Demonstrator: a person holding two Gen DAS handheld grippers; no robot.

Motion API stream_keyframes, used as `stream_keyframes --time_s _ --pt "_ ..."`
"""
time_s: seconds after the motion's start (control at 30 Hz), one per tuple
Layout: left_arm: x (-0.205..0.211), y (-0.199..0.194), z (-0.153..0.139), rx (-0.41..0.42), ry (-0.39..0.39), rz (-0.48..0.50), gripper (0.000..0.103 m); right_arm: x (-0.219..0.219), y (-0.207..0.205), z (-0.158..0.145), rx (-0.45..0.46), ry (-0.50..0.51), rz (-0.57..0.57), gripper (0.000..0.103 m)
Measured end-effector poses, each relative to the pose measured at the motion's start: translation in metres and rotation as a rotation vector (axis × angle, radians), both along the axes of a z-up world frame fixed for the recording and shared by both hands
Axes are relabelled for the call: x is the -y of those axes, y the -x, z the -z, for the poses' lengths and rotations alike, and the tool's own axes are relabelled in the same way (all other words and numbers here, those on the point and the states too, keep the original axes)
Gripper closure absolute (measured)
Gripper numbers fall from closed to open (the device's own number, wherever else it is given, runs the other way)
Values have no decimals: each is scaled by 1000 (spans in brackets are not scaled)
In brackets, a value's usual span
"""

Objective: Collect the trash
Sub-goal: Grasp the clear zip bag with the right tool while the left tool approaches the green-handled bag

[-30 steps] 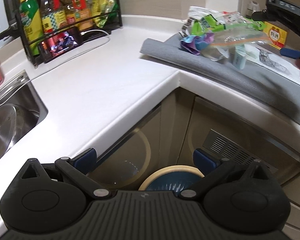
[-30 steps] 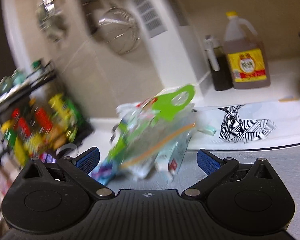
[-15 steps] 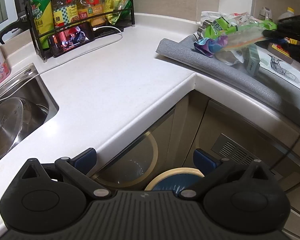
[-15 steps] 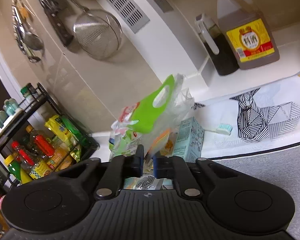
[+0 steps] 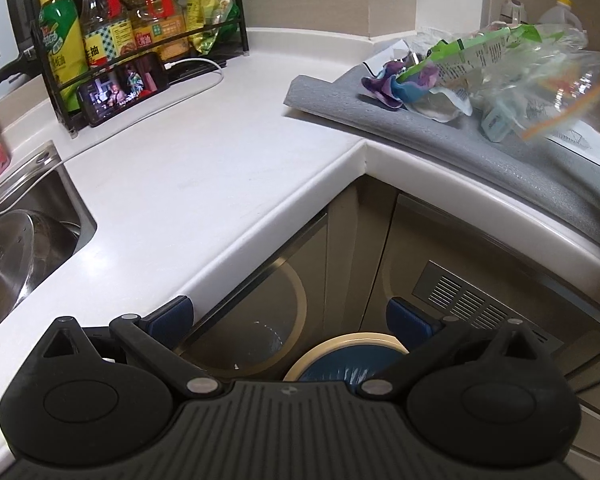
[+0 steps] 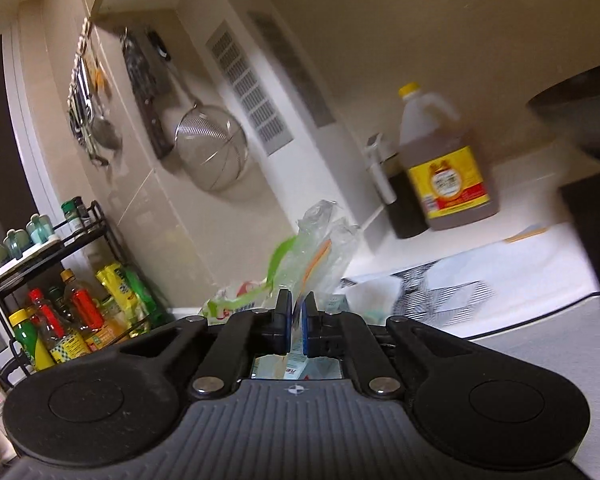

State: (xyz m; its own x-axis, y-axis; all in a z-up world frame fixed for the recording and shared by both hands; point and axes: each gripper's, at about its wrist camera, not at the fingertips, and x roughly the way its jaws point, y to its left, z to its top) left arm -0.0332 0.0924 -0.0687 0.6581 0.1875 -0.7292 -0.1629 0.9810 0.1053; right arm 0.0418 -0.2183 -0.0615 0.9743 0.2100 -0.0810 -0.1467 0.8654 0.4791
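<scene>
Between your right gripper's [image 6: 296, 322] blue pads a thin fold of the clear plastic bag [image 6: 320, 248] is pinched; the jaws stand almost together with only film between them. That is your weak spot: in my judgement a grip on slippery film alone could slide free if you swing fast, and the blur in the right wrist view suggests you are moving briskly. The bag's other end looks open and loose, so a tilt may spill whatever sits inside. It could also drag its neighbours off the grey mat [image 5: 420, 136] and onto the floor.

Your left gripper [image 5: 290, 316] hangs with its tongs wide apart and nothing in them, poised over the trash bin [image 5: 352, 356] below the counter edge, whose blue liner and cream rim show between the fingers. Only the left view shows that bin, so you cannot aim the drop from the right camera.

Farther out, the left view shows the whole pile on the mat: the clear bag [image 5: 548, 88] lifted at the right, the green wrapper [image 5: 472, 52] and the purple wrapper [image 5: 388, 84] lying beside it. The right view alone shows the pinch itself, plus the oil jug [image 6: 444, 168] on the counter behind.
</scene>
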Motion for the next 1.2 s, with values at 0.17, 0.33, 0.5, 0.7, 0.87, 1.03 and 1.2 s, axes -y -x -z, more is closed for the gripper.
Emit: stream_keyframes --time_s 0.17,0.33,0.5,0.7,0.87,1.03,1.2 --pt "7 -2 2 -7 -11 14 0 11 23 12 -5 42 32 98" --pt "13 -3 3 -9 -19 24 0 15 32 31 -65 98 60 98" --pt "20 -8 -5 16 -33 53 0 24 38 45 -119 74 102 97" --pt "39 -29 -31 94 -72 138 0 34 39 52 -136 37 107 88" --pt "59 -58 -55 161 -112 220 0 42 34 57 -152 -3 83 37" --pt "76 -101 -77 192 -115 297 0 47 19 63 -197 -39 62 30" --pt "104 -150 -82 164 -121 358 0 54 -3 69 -241 -143 25 23"
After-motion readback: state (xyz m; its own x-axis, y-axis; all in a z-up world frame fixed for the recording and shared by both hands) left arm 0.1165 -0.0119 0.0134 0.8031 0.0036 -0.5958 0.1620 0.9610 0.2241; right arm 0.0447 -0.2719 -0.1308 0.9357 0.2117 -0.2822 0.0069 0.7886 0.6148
